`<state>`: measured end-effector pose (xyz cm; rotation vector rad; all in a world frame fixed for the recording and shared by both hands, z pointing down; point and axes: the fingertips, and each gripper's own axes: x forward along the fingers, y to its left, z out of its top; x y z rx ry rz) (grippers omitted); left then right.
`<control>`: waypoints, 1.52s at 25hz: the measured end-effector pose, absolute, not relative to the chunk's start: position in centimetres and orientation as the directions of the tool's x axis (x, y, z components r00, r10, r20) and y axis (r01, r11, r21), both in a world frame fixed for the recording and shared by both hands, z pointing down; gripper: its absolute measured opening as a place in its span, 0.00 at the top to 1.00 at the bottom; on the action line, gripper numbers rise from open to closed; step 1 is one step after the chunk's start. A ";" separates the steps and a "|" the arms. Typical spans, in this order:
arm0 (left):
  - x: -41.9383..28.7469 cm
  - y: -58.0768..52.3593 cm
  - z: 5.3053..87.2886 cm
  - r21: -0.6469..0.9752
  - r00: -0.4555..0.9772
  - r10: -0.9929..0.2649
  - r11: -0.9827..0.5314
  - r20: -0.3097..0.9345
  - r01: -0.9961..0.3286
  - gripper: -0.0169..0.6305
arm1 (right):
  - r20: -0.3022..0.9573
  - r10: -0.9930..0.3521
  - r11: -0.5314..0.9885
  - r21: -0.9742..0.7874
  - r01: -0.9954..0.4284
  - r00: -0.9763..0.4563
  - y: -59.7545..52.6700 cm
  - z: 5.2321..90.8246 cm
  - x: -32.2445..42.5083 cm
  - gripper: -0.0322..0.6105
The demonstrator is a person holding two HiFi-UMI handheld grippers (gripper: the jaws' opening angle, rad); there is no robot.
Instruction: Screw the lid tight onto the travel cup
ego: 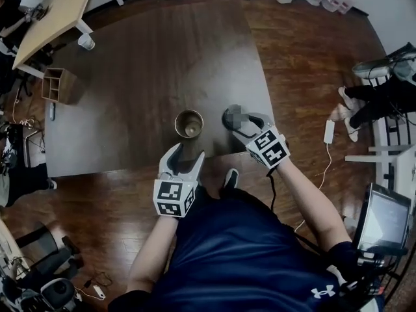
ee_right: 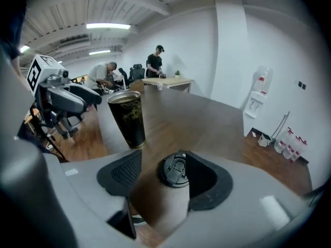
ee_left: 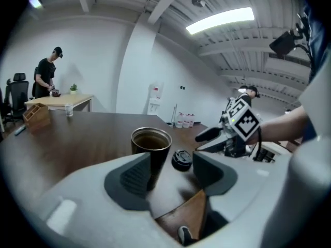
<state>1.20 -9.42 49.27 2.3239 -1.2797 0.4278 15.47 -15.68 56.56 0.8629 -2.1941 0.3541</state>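
Note:
A dark travel cup (ego: 188, 123) stands upright and uncovered near the front edge of the dark table (ego: 130, 96). Its black lid (ego: 229, 116) lies flat on the table just to its right. My right gripper (ego: 242, 123) is open with the lid (ee_right: 175, 170) between its jaws; the lid sits close against the right pad and clear of the left one. My left gripper (ego: 187, 156) is open just in front of the cup (ee_left: 151, 143), with nothing between its pads. The lid (ee_left: 182, 159) and the right gripper (ee_left: 220, 136) also show in the left gripper view.
A wooden box (ego: 57, 84) stands at the table's left edge. A light wooden table (ego: 55, 8) with a white cup (ego: 86, 42) by it is at the back left. People stand at that table (ee_right: 158, 61). The table's front edge runs just under both grippers.

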 end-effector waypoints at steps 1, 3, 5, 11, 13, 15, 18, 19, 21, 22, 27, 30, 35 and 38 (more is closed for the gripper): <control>1.0 -9.6 49.4 0.241 0.524 -0.709 -0.468 0.472 -0.850 0.57 | 0.759 -0.442 0.744 0.013 -0.668 -0.478 -16.2 57.7 15.7 0.52; 0.8 -10.0 49.5 0.256 0.525 -0.709 -0.460 0.470 -0.850 0.57 | 0.811 -0.395 0.756 0.019 -0.655 -0.432 -17.2 59.3 16.2 0.51; 0.6 -10.1 49.4 0.269 0.524 -0.711 -0.450 0.469 -0.852 0.57 | 0.846 -0.355 0.763 0.017 -0.647 -0.397 -17.9 60.1 16.4 0.50; -2.1 -9.9 49.9 0.303 0.495 -0.728 -0.392 0.475 -0.868 0.57 | 0.913 -0.243 0.773 -0.022 -0.634 -0.327 -18.7 63.5 16.9 0.42; -3.2 -9.9 50.1 0.309 0.479 -0.735 -0.370 0.480 -0.876 0.58 | 0.919 -0.237 0.773 -0.018 -0.635 -0.315 -19.0 64.1 16.7 0.42; -3.9 -10.0 50.3 0.309 0.469 -0.739 -0.357 0.485 -0.882 0.59 | 0.928 -0.231 0.773 -0.008 -0.634 -0.293 -19.2 64.7 16.8 0.42; -4.2 -10.0 50.3 0.310 0.461 -0.742 -0.346 0.487 -0.885 0.59 | 0.943 -0.210 0.773 -0.002 -0.634 -0.259 -19.3 65.5 17.3 0.42; -4.2 -10.1 50.2 0.311 0.460 -0.743 -0.345 0.486 -0.886 0.59 | 0.946 -0.202 0.772 -0.006 -0.636 -0.254 -19.2 65.7 17.3 0.42; -4.2 -10.1 50.1 0.312 0.461 -0.744 -0.346 0.483 -0.885 0.60 | 0.946 -0.193 0.767 -0.019 -0.641 -0.259 -19.3 66.0 17.2 0.42; -4.2 -10.2 50.0 0.312 0.463 -0.745 -0.347 0.481 -0.884 0.60 | 0.944 -0.194 0.765 -0.024 -0.644 -0.266 -19.4 66.1 17.0 0.43; -3.7 -10.3 49.9 0.310 0.479 -0.736 -0.368 0.479 -0.877 0.61 | 0.941 -0.188 0.760 -0.043 -0.649 -0.282 -19.4 65.5 16.7 0.43; -3.0 -10.4 49.7 0.292 0.500 -0.725 -0.407 0.474 -0.866 0.61 | 0.927 -0.195 0.756 -0.066 -0.651 -0.322 -18.9 63.9 16.3 0.43; -2.0 -10.6 50.9 0.183 0.544 -0.676 -0.531 0.497 -0.827 0.59 | 0.880 -0.194 0.816 -0.100 -0.569 -0.433 -18.7 57.5 13.8 0.43; -2.3 -11.4 51.7 0.104 0.549 -0.663 -0.586 0.508 -0.804 0.52 | 0.845 -0.170 0.879 -0.103 -0.467 -0.506 -18.4 52.2 11.0 0.43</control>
